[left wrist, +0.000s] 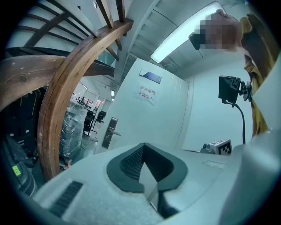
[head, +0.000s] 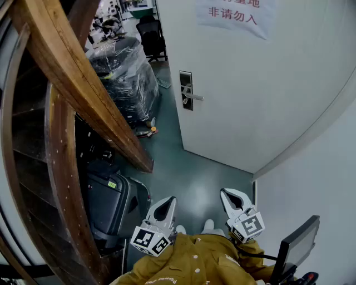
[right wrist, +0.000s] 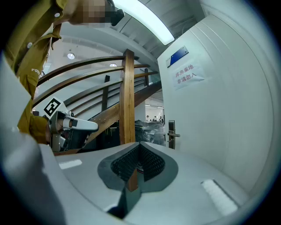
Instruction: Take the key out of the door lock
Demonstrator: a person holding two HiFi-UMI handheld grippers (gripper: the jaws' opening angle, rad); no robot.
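The white door stands far ahead, with a dark lock plate and a silver lever handle near its left edge. The plate also shows small in the left gripper view and the right gripper view. It is too small to make out a key. My left gripper and right gripper hang low by the person's yellow jacket, far from the door. The jaws of both grippers are shut with nothing between them.
A curved wooden stair rail fills the left side. Under it sit a black plastic-wrapped load and a dark case. An office chair stands behind, and a paper sign hangs on the door. A small screen is at the lower right.
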